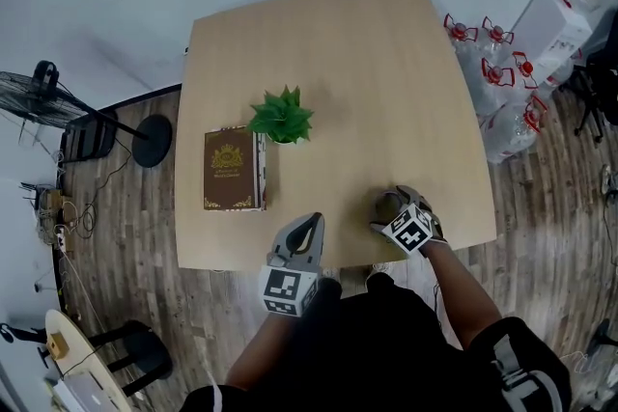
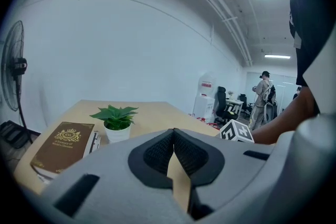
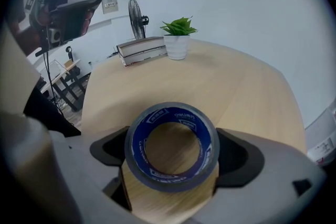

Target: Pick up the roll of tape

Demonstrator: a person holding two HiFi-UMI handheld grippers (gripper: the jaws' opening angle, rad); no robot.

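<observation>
The roll of tape (image 3: 171,113), grey with a blue printed inner ring, lies flat on the wooden table (image 1: 338,43) near its front right edge. My right gripper (image 3: 172,150) points steeply down over it, and the roll sits between its two dark pads, filling almost the whole gap. The jaws stand wide and I see no squeeze on the roll. In the head view the right gripper (image 1: 393,207) hides most of the tape (image 1: 385,199). My left gripper (image 1: 311,223) hovers at the table's front edge, to the left of the tape, with its pads (image 2: 157,152) together and nothing between them.
A brown book (image 1: 232,169) lies at the table's left, with a small potted plant (image 1: 282,116) just beyond it. Several water bottles (image 1: 497,72) stand on the floor at the right. A fan (image 1: 43,96) stands on the floor at the left.
</observation>
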